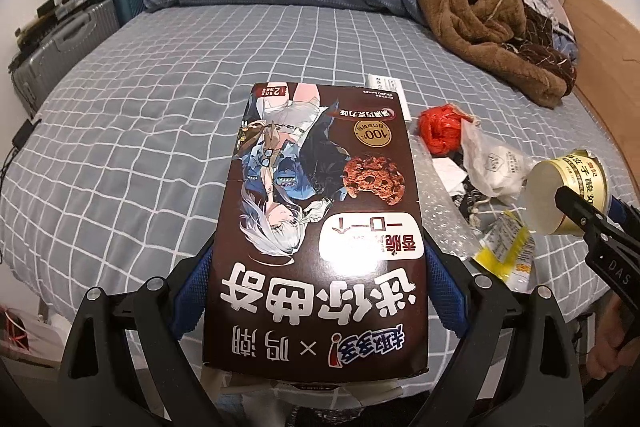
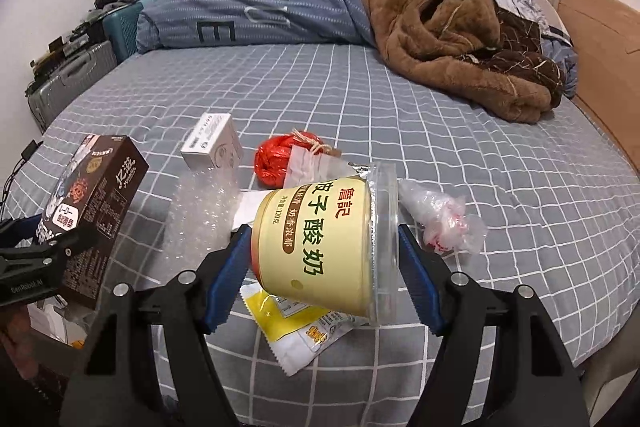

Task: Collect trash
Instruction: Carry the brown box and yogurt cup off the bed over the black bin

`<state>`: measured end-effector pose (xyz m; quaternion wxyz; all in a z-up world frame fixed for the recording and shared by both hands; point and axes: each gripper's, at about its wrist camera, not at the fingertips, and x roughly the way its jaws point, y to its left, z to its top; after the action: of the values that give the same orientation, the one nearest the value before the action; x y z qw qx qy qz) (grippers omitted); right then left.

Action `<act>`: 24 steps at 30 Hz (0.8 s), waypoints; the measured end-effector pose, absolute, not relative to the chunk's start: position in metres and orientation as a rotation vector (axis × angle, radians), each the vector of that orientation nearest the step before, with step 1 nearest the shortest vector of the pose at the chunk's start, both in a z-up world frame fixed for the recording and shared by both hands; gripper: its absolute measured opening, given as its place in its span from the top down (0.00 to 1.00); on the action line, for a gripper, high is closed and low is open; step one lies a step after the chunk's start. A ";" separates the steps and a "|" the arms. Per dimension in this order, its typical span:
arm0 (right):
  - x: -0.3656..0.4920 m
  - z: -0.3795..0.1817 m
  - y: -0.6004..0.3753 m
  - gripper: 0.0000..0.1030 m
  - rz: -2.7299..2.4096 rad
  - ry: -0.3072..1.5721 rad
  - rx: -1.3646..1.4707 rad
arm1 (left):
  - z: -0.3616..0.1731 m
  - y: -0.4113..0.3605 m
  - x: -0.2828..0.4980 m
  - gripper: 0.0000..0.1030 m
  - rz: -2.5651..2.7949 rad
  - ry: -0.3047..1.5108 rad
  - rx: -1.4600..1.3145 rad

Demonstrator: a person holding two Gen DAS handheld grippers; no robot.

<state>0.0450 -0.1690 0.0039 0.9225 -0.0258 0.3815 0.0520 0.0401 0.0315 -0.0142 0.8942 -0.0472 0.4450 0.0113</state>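
One cookie box (image 1: 316, 227), one yogurt cup (image 2: 320, 247), two hand-held grippers

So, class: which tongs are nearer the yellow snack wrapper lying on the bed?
Right. The right tongs, shut on the yogurt cup, hang just above the yellow wrapper. The left tongs, holding the cookie box, sit off to its left.

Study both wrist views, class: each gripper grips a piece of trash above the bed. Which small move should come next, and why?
Probably carry both away to a bin, which is not in view. The left gripper clamps the brown cookie box, the right gripper the yogurt cup; both look clear of the bed.
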 end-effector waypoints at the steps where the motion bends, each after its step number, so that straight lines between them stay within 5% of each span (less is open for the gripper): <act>1: 0.042 0.007 -0.169 0.34 0.106 0.778 -0.052 | -0.012 0.032 0.038 0.14 0.022 0.920 -0.099; 24: -0.035 0.069 -0.174 0.34 0.121 0.701 -0.017 | 0.046 0.027 -0.044 0.14 0.015 0.834 -0.123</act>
<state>-0.0352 -0.1737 0.0694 0.9373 -0.0085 0.3434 0.0592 -0.0438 0.0269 0.0456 0.9123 -0.0599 0.4050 0.0072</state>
